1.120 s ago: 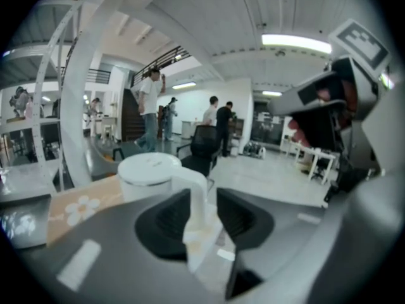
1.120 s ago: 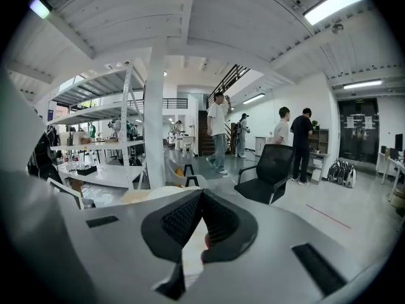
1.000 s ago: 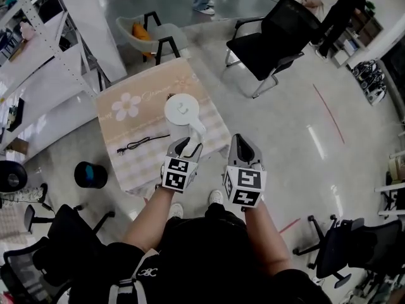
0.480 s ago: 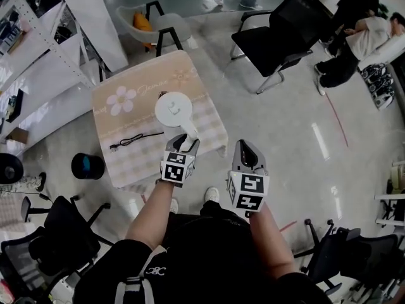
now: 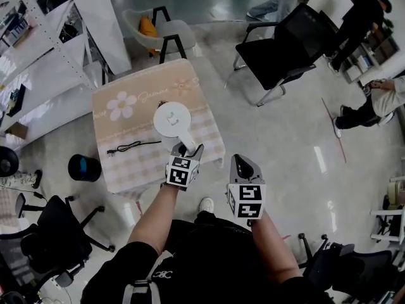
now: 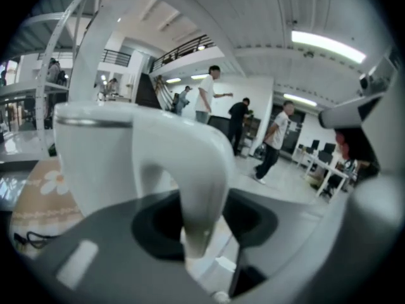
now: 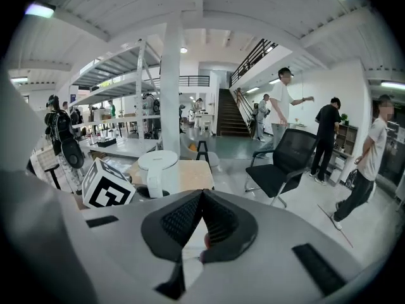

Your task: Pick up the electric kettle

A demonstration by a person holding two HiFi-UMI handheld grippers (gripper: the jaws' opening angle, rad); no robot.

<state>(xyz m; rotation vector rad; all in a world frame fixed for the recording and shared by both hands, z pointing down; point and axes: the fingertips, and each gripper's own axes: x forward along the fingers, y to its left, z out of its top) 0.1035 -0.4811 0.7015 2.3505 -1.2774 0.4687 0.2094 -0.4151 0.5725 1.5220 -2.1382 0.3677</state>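
We see the electric kettle [image 5: 172, 118] standing near the middle of the bench [image 5: 124, 167], on a checked cloth with a flower print, its lid facing up and its handle [image 5: 185, 138] pointing toward us. A black cord [image 5: 133, 146] lies loose on the cloth to the kettle's left, apart from it. Our left gripper [image 5: 186, 149] has reached the handle: in the left gripper view the white handle runs down between the two dark pads, and the jaws look closed narrowly on it, one on each side. Our right gripper [image 5: 243, 166] hangs off the bench edge, over the floor and well apart from the kettle, with its jaws pressed together and nothing between them. We judge that the reach and the grasp are done, while the lift itself is what is left; from above the kettle's base seems to sit on the cloth, though we cannot be sure it has not just cleared it. The next move, as we read it, is a straight pull upward, with the grip kept firm so the body does not swing on its handle.
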